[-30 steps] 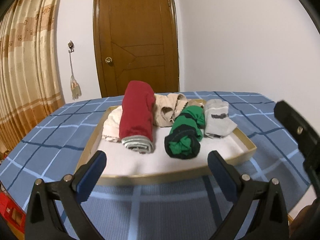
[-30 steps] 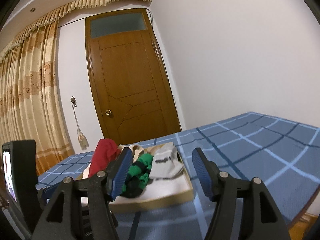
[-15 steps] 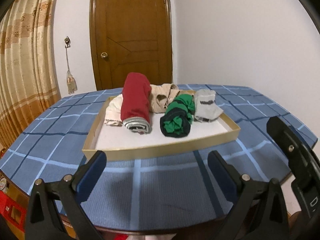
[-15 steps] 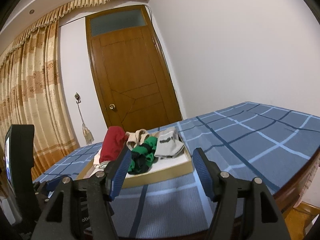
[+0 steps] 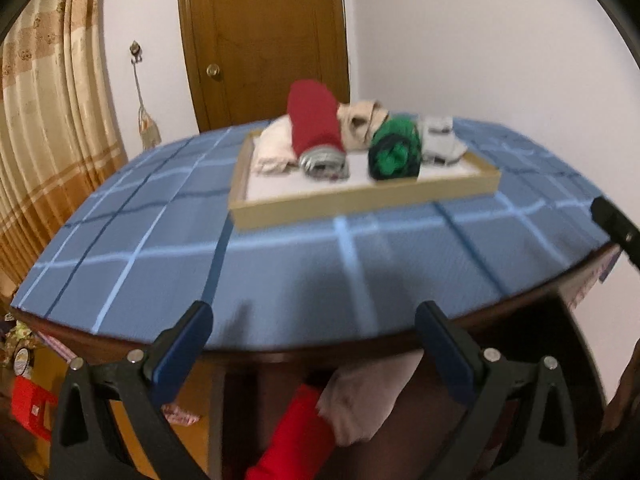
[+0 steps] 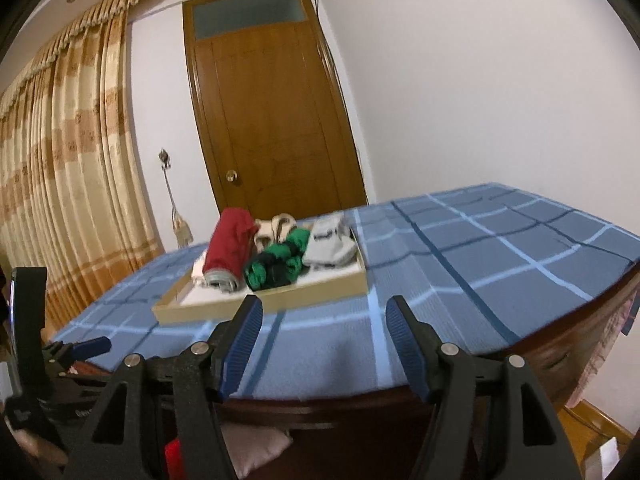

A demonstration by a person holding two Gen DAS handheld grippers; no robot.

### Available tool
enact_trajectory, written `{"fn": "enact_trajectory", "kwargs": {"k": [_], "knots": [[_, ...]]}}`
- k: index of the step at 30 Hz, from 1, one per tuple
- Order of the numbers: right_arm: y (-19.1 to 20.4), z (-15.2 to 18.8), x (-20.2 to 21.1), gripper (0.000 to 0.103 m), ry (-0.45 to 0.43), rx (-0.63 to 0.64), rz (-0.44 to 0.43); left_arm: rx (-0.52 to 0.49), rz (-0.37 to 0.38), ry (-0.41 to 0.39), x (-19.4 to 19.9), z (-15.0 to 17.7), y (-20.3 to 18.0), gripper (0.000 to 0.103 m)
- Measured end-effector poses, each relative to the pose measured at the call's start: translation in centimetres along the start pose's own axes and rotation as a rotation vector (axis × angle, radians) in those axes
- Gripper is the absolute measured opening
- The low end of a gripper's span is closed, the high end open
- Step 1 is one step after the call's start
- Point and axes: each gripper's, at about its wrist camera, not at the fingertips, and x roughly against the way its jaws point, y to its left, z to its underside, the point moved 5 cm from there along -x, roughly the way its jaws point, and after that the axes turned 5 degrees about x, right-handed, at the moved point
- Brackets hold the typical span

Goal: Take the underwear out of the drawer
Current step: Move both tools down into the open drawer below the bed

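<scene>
**Left wrist view: both grippers have backed off to the table's near edge, drawer contents untouched**

Left wrist view now takes in the whole blue checked tablecloth (image 5: 280,272) and the dark wooden table rim beneath it. A second ago the same camera sat close over the shallow drawer (image 5: 360,202), which filled the middle of the picture. Here the drawer lies small at about 12 o'clock, and the room under the table has come into sight at 6 o'clock, where something red and something pale show, too blurred to name. The right wrist view tells the same: its drawer (image 6: 264,300) has shrunk toward 11 o'clock, and the table's front edge now runs across the bottom.

Inside the drawer nothing has shifted. The red roll (image 5: 316,124) lies on the left, with a pale folded piece at its 9 o'clock and a beige bundle (image 5: 360,124) at its 3 o'clock. The green-and-black piece (image 5: 396,152) sits next, and the grey piece (image 5: 440,140) farthest to 3 o'clock. All the underwear is thus in the drawer, none of it lifted.

The left gripper (image 5: 316,344) stands spread wide with only the cloth and table edge between its blue pads. The right gripper (image 6: 324,340) is also spread, less widely, and pinches nothing. Both hang well apart from the drawer.

My reading: the hands have drawn away, not closed in, so the first pick has not begun. The next move calls for a fresh approach toward one roll, likely the nearest at 12 o'clock.
</scene>
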Motion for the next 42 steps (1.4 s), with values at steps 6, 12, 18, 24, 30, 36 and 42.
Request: {"fn": "enact_trajectory", "kwargs": {"k": [6, 12, 18, 24, 30, 36, 42], "knots": [[-1.1, 2.3, 1.2, 0.066, 0.118, 0.03, -0.039, -0.04, 0.027, 0.106, -0.5, 3.7, 0.7, 0.103], [-2.0, 5.3, 1.9, 0.066, 0.295, 0.081, -0.104, -0.048, 0.072, 0.25, -1.3, 7.1, 0.7, 0.103], [-1.6, 9.6, 3.2, 0.066, 0.596, 0.126, -0.231, -0.057, 0.23, 0.397, -1.1, 9.5, -1.7, 0.103], [-2.0, 11.6, 5.4, 0.066, 0.718, 0.124, -0.273, -0.163, 0.421, 0.518, -0.2, 11.7, -6.9, 0.102], [-3.0, 12.0, 4.0, 0.066, 0.714, 0.019, -0.255, -0.193, 0.581, 0.728, -0.6, 13.6, -11.9, 0.102], [-3.9, 11.9, 3.6, 0.066, 0.711, 0.004, -0.224, -0.137, 0.591, 0.961, -3.2, 15.7, -14.6, 0.094], [-4.9, 11.9, 3.5, 0.066, 0.708, -0.017, -0.213, -0.168, 0.578, 1.073, -3.8, 18.0, -16.5, 0.087]]}}
